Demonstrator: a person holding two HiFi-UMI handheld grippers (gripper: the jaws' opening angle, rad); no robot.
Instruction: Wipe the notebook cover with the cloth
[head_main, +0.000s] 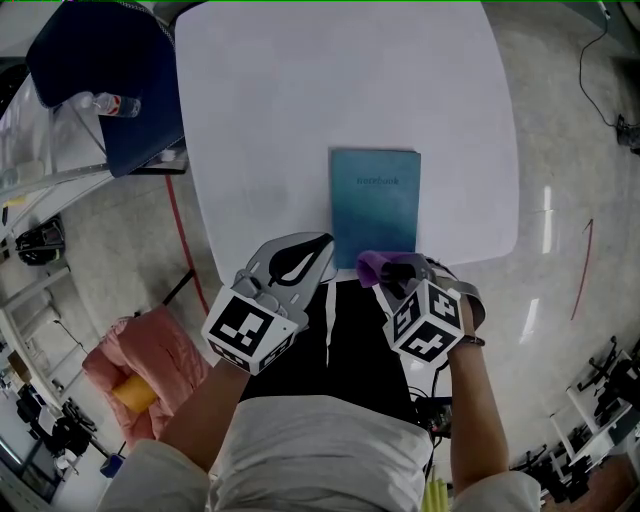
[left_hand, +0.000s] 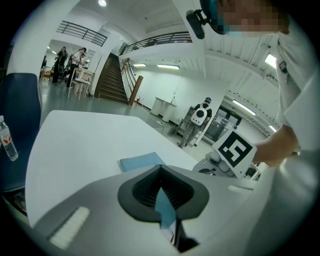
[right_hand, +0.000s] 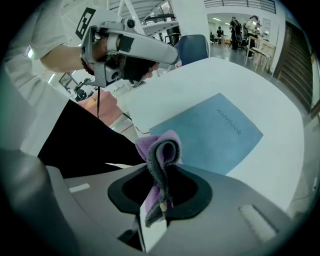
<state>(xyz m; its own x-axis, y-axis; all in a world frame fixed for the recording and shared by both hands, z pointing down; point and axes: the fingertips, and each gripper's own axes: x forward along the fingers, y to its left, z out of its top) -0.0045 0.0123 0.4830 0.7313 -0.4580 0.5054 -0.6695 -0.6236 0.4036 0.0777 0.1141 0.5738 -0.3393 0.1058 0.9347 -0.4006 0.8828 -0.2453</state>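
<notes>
1. Notebook: flat teal rectangle with a matte cover, title side up. It lies by the near edge of the smooth white table, long axis running away from the person.
2. Cloth: purple, fuzzy, folded, grey-edged. The right gripper pinches it in closed jaws at the notebook's near edge.
3. Left gripper: jaws together, empty, beside the notebook's near left corner.

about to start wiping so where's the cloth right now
The purple cloth is clamped in the right gripper, low centre-right in the head view, just short of the blue notebook's near edge.
</notes>
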